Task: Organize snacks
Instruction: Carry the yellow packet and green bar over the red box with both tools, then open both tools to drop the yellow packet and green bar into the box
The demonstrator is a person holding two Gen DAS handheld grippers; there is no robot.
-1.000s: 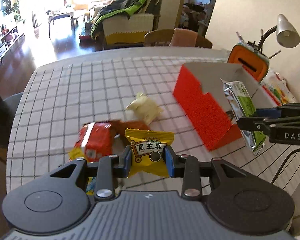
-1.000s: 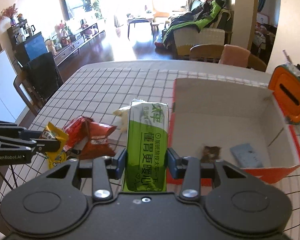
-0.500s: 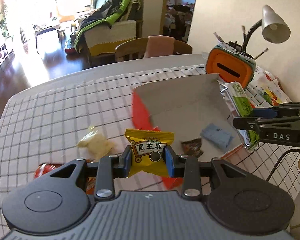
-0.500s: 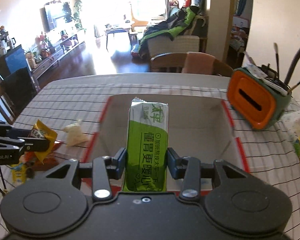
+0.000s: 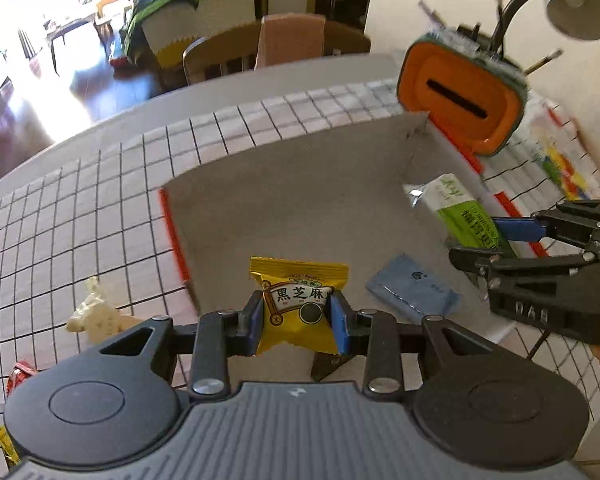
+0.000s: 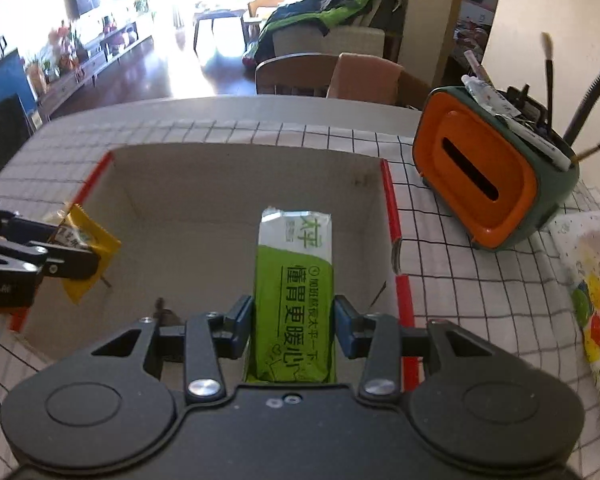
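My left gripper (image 5: pixel 297 322) is shut on a yellow snack packet (image 5: pixel 298 300) and holds it over the near edge of the red cardboard box (image 5: pixel 172 228). My right gripper (image 6: pixel 294 320) is shut on a long green snack pack (image 6: pixel 294 276) and holds it over the box (image 6: pixel 392 200). In the left wrist view the right gripper (image 5: pixel 500 240) and green pack (image 5: pixel 452 204) show at the box's right side. A blue packet (image 5: pixel 412 288) lies inside the box. In the right wrist view the left gripper (image 6: pixel 72 256) with the yellow packet (image 6: pixel 88 248) is at the box's left wall.
An orange and green tissue box with brushes (image 6: pixel 488 184) stands right of the box, a lamp (image 5: pixel 576 4) behind it. A pale yellow snack (image 5: pixel 96 314) and a red packet (image 5: pixel 18 374) lie on the checked cloth at left. A colourful bag (image 6: pixel 596 300) lies at the right.
Both grippers have moved with their packets from beside the box to over its open inside. The loose snacks on the cloth have slid to the left of the left wrist view.
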